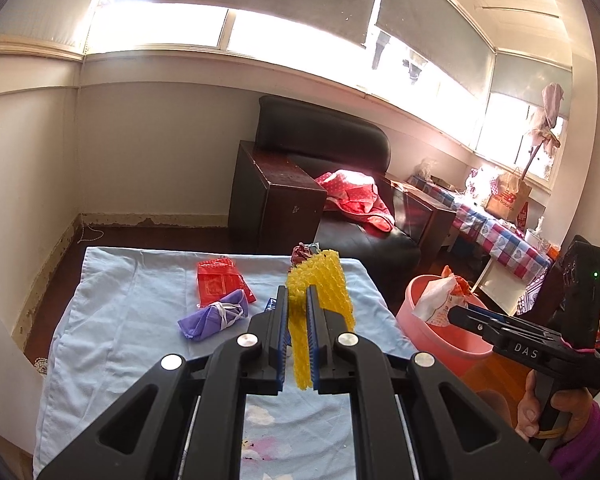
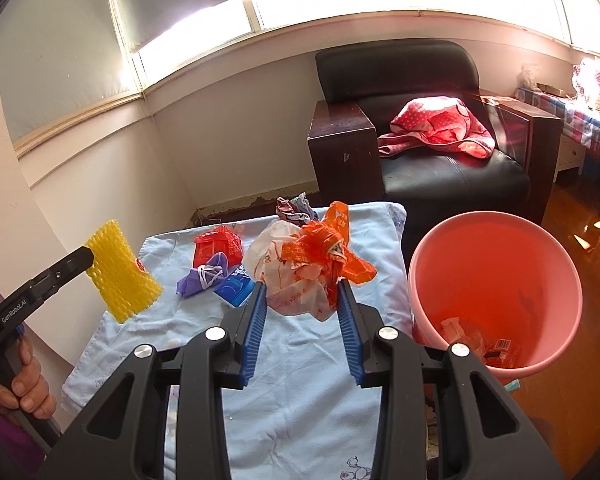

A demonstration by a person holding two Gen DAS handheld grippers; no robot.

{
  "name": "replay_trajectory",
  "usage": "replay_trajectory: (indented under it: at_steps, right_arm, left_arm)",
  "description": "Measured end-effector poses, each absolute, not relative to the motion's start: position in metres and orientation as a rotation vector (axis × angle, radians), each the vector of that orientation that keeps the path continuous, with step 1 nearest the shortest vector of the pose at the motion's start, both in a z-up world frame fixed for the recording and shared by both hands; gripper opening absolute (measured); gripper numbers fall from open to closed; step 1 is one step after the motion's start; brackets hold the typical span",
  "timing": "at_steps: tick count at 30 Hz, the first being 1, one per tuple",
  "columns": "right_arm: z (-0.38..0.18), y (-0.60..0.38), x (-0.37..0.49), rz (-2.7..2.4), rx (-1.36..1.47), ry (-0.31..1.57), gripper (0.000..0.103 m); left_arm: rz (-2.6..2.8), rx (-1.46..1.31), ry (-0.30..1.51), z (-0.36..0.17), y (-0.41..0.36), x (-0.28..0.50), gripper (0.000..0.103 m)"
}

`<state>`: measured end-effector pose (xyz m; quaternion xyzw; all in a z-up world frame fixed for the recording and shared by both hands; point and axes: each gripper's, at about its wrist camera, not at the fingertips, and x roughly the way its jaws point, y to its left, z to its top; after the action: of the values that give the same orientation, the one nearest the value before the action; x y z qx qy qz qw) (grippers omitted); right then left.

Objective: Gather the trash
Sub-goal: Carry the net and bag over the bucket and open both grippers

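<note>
My left gripper (image 1: 298,296) is shut on a yellow foam net (image 1: 320,304), held above the blue cloth; it also shows in the right wrist view (image 2: 120,272). My right gripper (image 2: 302,286) is shut on a crumpled white and orange plastic bag (image 2: 308,264), left of the pink bucket (image 2: 496,280); the bag also shows in the left wrist view (image 1: 440,292) over the bucket's rim (image 1: 416,284). On the cloth lie a red packet (image 1: 220,284), a purple wad with white strings (image 1: 216,314), a blue carton (image 2: 236,288) and a crumpled wrapper (image 2: 294,208).
The trash lies on a table covered by a light blue cloth (image 2: 300,380). The bucket holds some scraps (image 2: 480,340). A black armchair (image 2: 440,152) with a red garment stands behind. A checked-cloth table (image 1: 496,232) is at the far right.
</note>
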<state>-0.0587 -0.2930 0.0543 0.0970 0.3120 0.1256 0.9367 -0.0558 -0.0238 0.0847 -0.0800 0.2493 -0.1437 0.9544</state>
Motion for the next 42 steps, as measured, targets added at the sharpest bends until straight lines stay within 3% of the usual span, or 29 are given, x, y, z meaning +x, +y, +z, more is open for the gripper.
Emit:
replay_trajectory:
  at_steps: [15, 29, 42]
  right_arm:
    - [0.051, -0.324, -0.062, 0.156, 0.226, 0.637, 0.036]
    - [0.036, -0.395, -0.057, -0.037, 0.261, 0.646, 0.036]
    - [0.006, -0.427, -0.029, -0.127, 0.245, 0.712, 0.036]
  left_arm:
    - [-0.401, -0.158, 0.527, 0.082, -0.055, -0.03, 0.008]
    - [-0.636, -0.065, 0.571, 0.078, -0.17, 0.018, 0.008]
    - [-0.73, 0.019, 0.678, 0.035, -0.264, 0.068, 0.008]
